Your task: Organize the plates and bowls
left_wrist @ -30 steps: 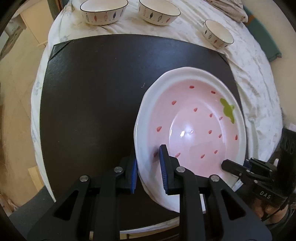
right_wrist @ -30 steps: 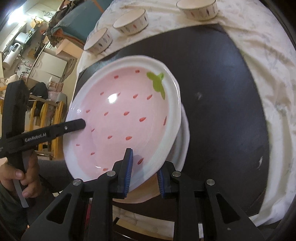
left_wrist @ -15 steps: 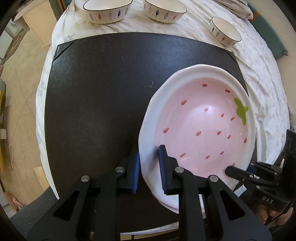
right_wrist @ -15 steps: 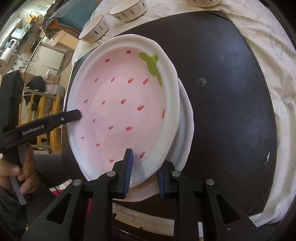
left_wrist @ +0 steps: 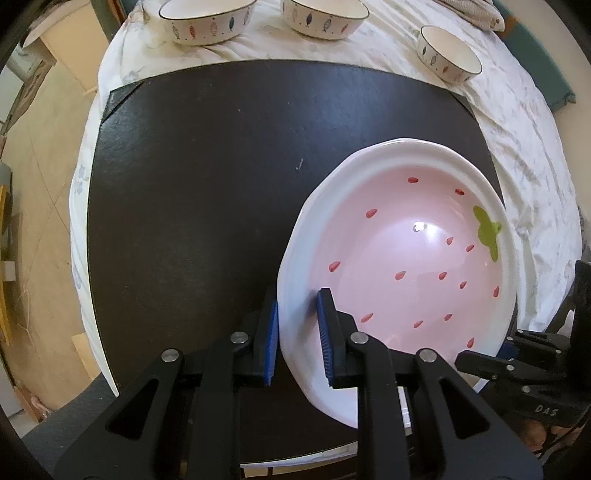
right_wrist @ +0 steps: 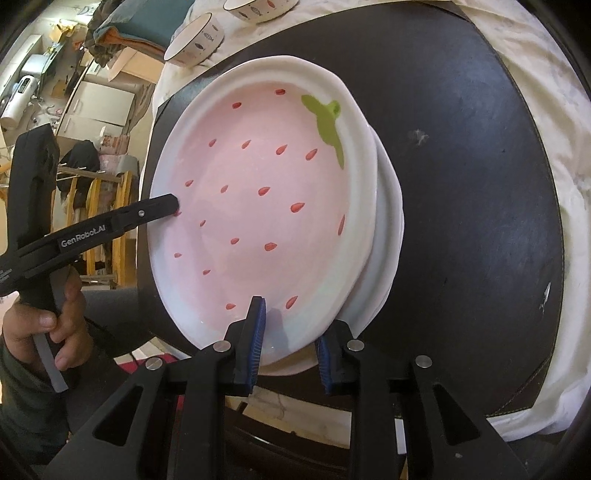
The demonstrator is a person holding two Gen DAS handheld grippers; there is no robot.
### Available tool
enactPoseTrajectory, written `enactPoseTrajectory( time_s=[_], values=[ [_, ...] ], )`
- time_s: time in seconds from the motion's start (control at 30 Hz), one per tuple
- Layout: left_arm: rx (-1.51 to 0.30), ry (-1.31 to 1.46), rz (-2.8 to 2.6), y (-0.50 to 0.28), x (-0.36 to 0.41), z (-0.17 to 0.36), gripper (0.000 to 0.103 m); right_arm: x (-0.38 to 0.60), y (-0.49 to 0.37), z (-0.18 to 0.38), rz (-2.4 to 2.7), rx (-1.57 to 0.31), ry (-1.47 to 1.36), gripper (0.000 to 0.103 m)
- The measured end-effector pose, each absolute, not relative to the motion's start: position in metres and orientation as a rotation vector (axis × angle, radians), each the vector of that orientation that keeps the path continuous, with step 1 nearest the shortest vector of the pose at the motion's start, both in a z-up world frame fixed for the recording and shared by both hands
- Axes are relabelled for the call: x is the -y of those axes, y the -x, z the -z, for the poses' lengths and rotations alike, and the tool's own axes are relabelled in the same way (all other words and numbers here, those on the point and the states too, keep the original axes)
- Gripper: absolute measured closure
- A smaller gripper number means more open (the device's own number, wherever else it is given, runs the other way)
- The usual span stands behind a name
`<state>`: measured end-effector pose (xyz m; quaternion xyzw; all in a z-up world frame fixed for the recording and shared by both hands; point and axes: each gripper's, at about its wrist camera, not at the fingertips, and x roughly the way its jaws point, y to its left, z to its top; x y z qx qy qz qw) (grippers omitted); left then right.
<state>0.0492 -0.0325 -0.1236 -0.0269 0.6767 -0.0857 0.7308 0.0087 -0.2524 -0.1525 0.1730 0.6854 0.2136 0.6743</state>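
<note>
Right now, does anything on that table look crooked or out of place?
Yes: the pink strawberry plate sits off-centre on a white plate beneath it, whose rim juts out on one side. Both grippers straddle the top plate's rim; the right gripper's jaws are opening. Nothing looks spilled or broken.

A: How many bowls are on the table?
B: Three white bowls (left_wrist: 208, 22) (left_wrist: 325, 18) (left_wrist: 448, 55), along its far edge.
A: And plates?
B: Two: a pink plate (left_wrist: 406, 266) lies on a white plate (right_wrist: 388, 236), near the mat's (left_wrist: 203, 192) corner.
</note>
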Motion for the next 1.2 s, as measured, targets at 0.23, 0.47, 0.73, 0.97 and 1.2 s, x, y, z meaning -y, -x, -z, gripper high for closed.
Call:
enactPoseTrajectory(
  time_s=[0.23, 0.47, 0.73, 0.97, 1.2],
  values=[
    [-1.499, 0.023, 0.189, -0.05, 0.04, 0.128, 0.082, 0.262, -0.012, 0.151, -0.468, -1.542, -0.458, 0.074],
    [-1.511, -0.002, 0.184, -0.05, 0.05, 0.133, 0.076, 0.271, -0.013, 0.153, -0.475, -1.565, -0.524, 0.074],
    [-1.518, -0.027, 0.16, -0.05, 0.049, 0.137, 0.058, 0.275, -0.012, 0.15, -0.483, -1.569, -0.551, 0.077],
    [-1.508, -0.047, 0.131, -0.049, 0.049, 0.135, 0.056, 0.293, -0.012, 0.142, -0.348, -1.547, -0.509, 0.062],
    [-1.483, 0.006, 0.148, -0.046, 0.043, 0.13, 0.032, 0.315, -0.026, 0.141, -0.194, -1.445, -0.568, 0.029]
  ],
)
